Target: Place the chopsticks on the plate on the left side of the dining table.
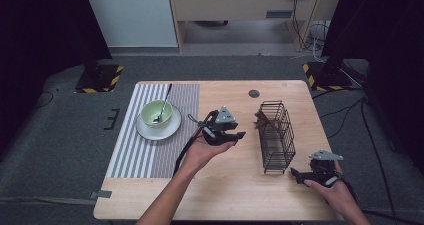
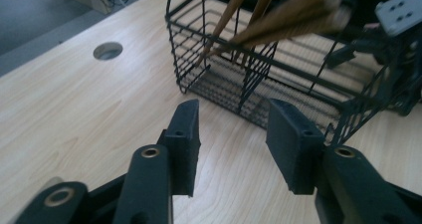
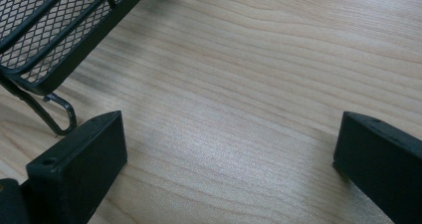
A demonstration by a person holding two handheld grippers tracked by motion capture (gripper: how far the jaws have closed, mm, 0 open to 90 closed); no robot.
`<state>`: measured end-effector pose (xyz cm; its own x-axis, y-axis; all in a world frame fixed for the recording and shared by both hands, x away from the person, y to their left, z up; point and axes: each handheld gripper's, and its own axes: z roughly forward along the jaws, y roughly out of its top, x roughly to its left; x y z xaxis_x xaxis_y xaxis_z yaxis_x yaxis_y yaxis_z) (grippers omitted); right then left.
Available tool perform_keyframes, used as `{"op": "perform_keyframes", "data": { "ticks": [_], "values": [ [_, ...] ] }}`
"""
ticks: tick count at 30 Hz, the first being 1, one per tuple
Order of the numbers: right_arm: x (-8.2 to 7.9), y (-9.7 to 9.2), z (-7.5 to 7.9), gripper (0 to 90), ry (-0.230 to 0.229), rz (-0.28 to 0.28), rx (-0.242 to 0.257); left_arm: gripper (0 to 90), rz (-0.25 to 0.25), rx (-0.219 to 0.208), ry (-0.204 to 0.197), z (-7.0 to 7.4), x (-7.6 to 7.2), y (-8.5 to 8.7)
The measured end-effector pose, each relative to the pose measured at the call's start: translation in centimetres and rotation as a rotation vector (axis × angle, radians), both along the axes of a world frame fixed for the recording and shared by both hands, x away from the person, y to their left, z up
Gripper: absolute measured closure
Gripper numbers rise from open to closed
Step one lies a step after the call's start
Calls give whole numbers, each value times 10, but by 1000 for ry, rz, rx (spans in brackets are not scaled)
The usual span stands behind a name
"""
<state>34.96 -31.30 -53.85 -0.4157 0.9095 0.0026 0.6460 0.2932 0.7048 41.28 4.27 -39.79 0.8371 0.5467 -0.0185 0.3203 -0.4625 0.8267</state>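
A black wire basket (image 1: 276,135) stands on the wooden table (image 1: 235,185), right of centre, with several brown wooden chopsticks (image 1: 261,119) leaning out of its far end. The basket (image 2: 259,84) and chopsticks (image 2: 278,15) lie just ahead of my left gripper (image 2: 233,134), which is open and empty above the table. In the high view my left gripper (image 1: 239,136) hovers left of the basket. My right gripper (image 1: 296,174) is open, low by the basket's near right corner (image 3: 45,50); its jaws stand wide apart over bare wood, around (image 3: 229,164).
A green bowl (image 1: 156,113) with a metal spoon (image 1: 164,103) sits on a white plate (image 1: 170,130) on a grey striped placemat (image 1: 145,155) at the left. A round cable hole (image 1: 254,93) marks the table's far side. Black stands with hazard-striped bases flank the table.
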Motion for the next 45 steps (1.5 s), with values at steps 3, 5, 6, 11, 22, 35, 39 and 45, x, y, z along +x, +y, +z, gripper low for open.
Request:
{"op": "perform_keyframes", "data": {
  "ticks": [3, 5, 6, 11, 22, 35, 39, 45],
  "values": [
    [0, 0, 0, 4, 0, -1, 1, 628, -13, -23, -11, 9, 0, -2],
    [0, 0, 0, 4, 0, -1, 0, 638, -27, -27, -17, 13, 0, -3],
    [0, 0, 0, 4, 0, -1, 0, 641, -33, -34, -16, 15, 0, -3],
    [0, 0, 0, 4, 0, -1, 0, 661, -48, -57, -19, 20, -1, -2],
    [0, 0, 0, 4, 0, -1, 1, 693, -89, -41, -42, 32, -5, -11],
    [0, 0, 0, 4, -2, 3, -1, 665, -84, -31, -50, 32, 0, -17],
    [0, 0, 0, 4, -1, 3, -1, 676, -72, -27, -53, 32, 2, -19],
    [0, 0, 0, 4, -1, 3, 1, 713, -50, -6, -54, 32, 5, -23]
  ]
}}
